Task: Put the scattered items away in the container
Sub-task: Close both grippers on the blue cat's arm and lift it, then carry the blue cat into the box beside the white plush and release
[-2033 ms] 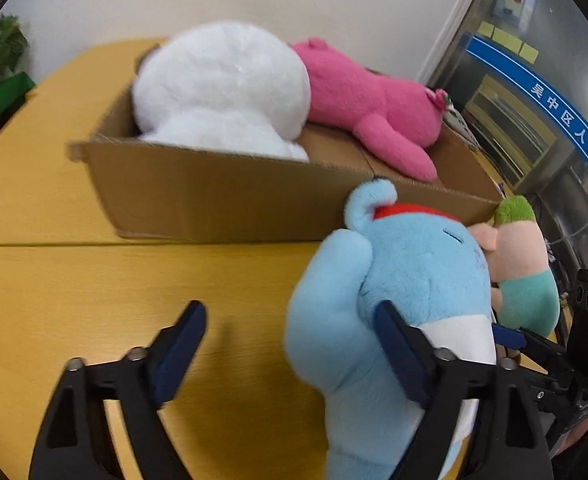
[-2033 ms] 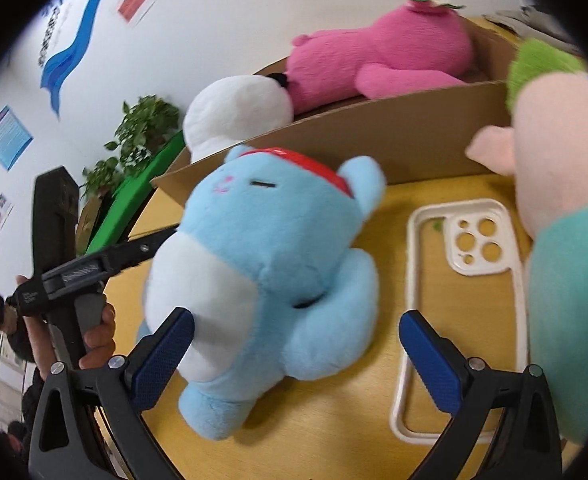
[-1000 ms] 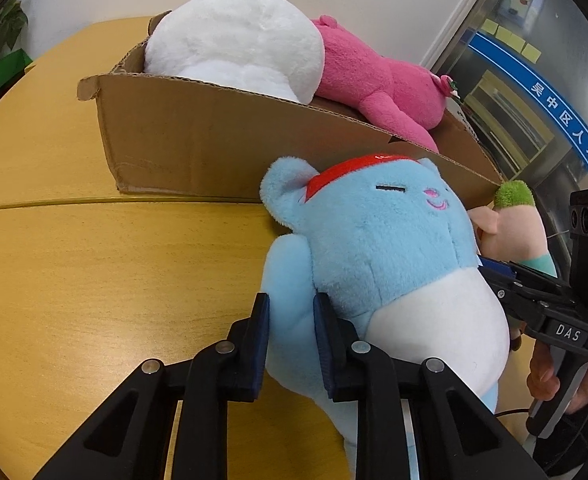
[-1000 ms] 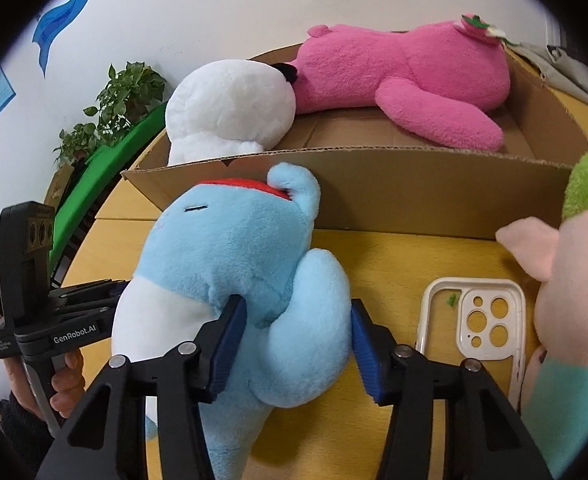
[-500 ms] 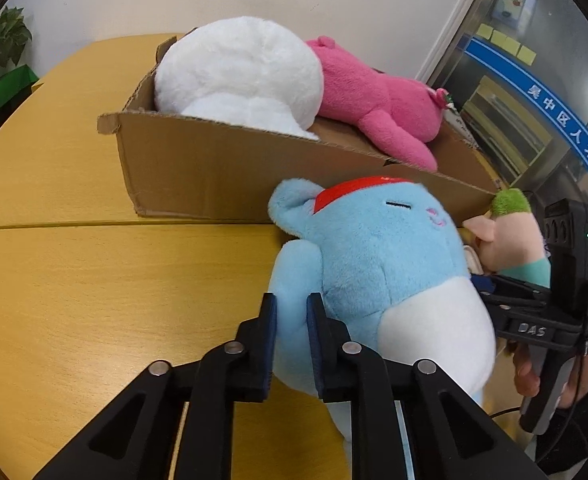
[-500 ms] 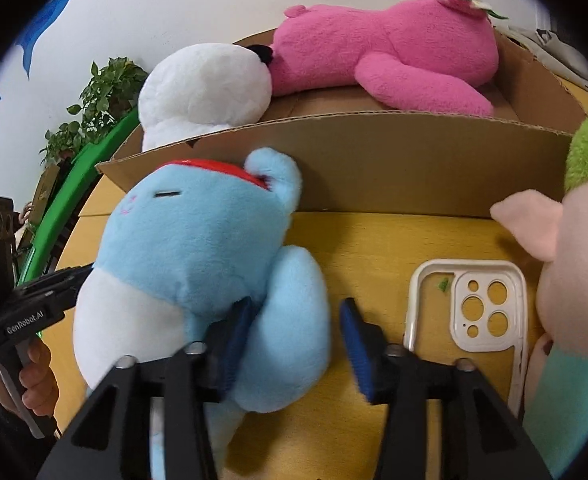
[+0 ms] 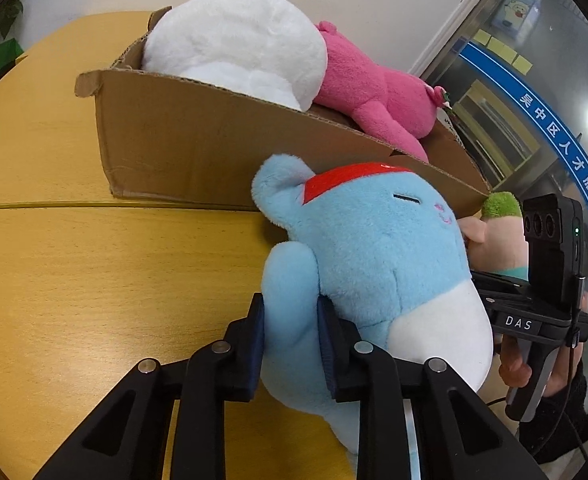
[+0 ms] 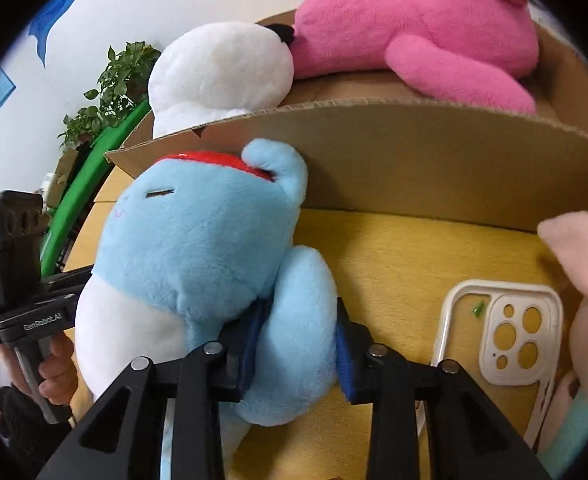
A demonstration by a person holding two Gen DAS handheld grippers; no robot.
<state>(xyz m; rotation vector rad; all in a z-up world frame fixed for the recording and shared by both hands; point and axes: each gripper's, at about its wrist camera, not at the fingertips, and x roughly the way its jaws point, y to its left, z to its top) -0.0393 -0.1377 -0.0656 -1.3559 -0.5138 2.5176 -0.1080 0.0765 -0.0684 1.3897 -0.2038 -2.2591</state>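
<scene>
Blue plush: the blue plush toy (image 7: 373,248) with a red headband and white belly stood just in front of the cardboard box (image 7: 198,152), its ear touching the box's near wall, and was gripped from both sides.
Left gripper: the left gripper (image 7: 288,344) was clenched on one of the toy's arms, blue pads pressed into the fabric.
Right gripper: the right gripper (image 8: 297,344) was clamped on the toy's other arm, the pads sunk into the plush.
Box contents: a white plush toy (image 7: 238,44) and a pink plush toy (image 8: 425,36) lay inside, touching each other.
Table: the yellow wooden table (image 7: 94,280) carried the box.
Phone case: a clear phone case (image 8: 501,328) lay flat beside the blue toy.
Other toy: a pink-and-teal plush with green hair (image 7: 497,236) stood by the box's corner, next to the case.
</scene>
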